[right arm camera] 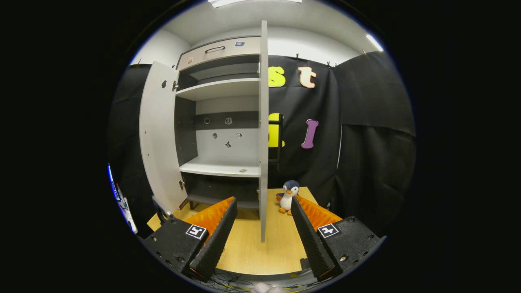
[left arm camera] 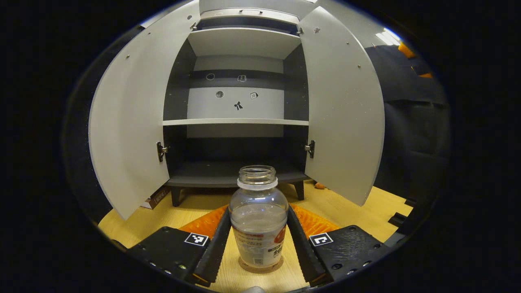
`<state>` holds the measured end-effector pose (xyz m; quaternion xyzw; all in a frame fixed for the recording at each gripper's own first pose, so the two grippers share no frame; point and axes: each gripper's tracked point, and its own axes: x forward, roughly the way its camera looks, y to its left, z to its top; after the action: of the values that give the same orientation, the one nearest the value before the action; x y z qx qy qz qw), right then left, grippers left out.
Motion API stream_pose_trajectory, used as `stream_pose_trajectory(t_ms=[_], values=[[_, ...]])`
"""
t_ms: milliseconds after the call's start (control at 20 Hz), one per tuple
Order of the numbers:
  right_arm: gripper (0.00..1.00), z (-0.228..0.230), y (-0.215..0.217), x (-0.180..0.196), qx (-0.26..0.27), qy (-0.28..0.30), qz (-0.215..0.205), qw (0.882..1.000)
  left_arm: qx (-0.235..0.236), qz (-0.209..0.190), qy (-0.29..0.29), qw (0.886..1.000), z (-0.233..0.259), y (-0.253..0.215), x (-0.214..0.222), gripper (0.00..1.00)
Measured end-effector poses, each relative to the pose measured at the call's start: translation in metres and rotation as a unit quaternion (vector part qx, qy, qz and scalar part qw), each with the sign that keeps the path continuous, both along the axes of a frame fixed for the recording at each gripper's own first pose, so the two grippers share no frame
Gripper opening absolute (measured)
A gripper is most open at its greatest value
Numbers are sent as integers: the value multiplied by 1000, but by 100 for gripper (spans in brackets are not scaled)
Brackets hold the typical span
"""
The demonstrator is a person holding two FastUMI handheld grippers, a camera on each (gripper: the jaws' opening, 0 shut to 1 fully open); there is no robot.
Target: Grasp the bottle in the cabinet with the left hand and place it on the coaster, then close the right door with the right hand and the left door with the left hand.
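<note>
The cabinet (left arm camera: 240,122) stands wide open. The right door (right arm camera: 263,134) sticks out between the right gripper (right arm camera: 263,228), whose fingers are spread and empty. The left gripper (left arm camera: 258,240) hugs the bottle (left arm camera: 258,219), which sits on the coaster (left arm camera: 260,266). Pulling away crooked could tip it.

The left gripper view sits low over the counter (left arm camera: 358,207), facing the open cabinet (left arm camera: 236,122) head-on and near. The right gripper view looks from farther to the cabinet's right, in line with the edge of the right door (right arm camera: 263,134). Both share the cabinet shelves and counter.
</note>
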<state>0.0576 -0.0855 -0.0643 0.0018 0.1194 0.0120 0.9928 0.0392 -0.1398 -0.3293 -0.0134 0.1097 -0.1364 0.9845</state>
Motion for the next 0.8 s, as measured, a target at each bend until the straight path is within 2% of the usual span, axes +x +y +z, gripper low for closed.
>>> stream_pose_trajectory(t_ms=[200, 350, 450, 800], values=[[82, -14, 6, 5, -7, 28, 13, 999, -13, -14, -19, 1000, -22, -4, -5, 75], [82, -20, 12, 8, -11, 37, 19, 999, -13, -9, -11, 1000, -38, 1, -9, 75], [82, -21, 15, 9, -12, 39, 23, 999, -22, -11, -23, 999, -34, 1, -8, 75], [82, -25, 19, 12, -13, 43, 28, 999, -6, -20, -33, 999, -39, -7, -1, 75]])
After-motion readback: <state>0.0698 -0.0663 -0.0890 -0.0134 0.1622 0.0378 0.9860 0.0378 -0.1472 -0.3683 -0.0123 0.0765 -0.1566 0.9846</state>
